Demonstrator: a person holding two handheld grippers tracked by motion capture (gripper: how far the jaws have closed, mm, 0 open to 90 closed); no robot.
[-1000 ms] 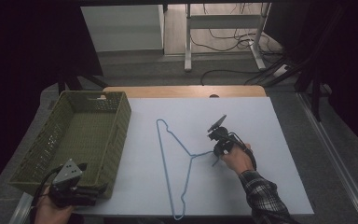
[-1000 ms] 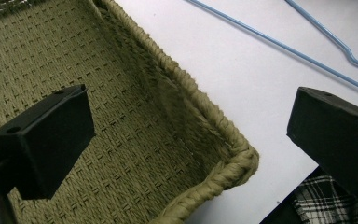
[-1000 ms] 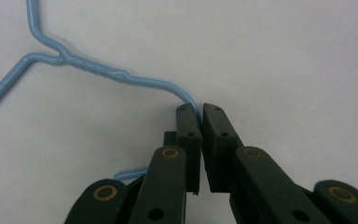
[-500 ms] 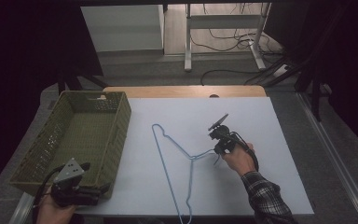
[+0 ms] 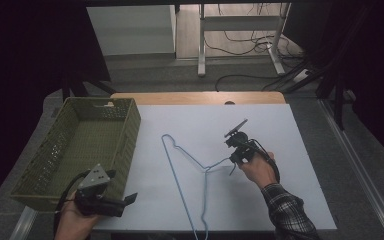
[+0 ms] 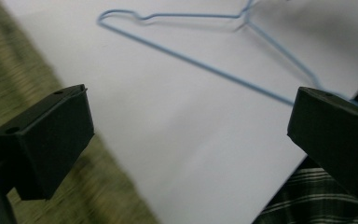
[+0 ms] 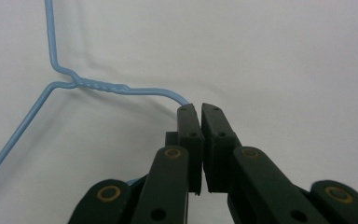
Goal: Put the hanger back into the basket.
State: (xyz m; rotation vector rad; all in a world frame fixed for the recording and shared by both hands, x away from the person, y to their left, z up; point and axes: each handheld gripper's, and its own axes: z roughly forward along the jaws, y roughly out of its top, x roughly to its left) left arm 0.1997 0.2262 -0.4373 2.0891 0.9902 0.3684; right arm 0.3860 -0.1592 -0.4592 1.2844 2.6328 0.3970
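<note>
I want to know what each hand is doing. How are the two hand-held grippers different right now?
The right hand-held gripper is shut on the hook of the blue wire hanger; the left hand-held gripper is wide open and holds nothing. The right one is over the white table, the left by the green basket. Both have black jaws.

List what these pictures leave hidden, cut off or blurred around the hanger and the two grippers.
- Blue wire hanger: in the high view its lower end runs off the bottom edge.
- Hanger hook: in the right gripper view it vanishes between the shut jaws of the right gripper.
- Green basket: in the left gripper view it is a blur beside the open left gripper.
- Plaid sleeve: the bottom edge cuts it there.
</note>
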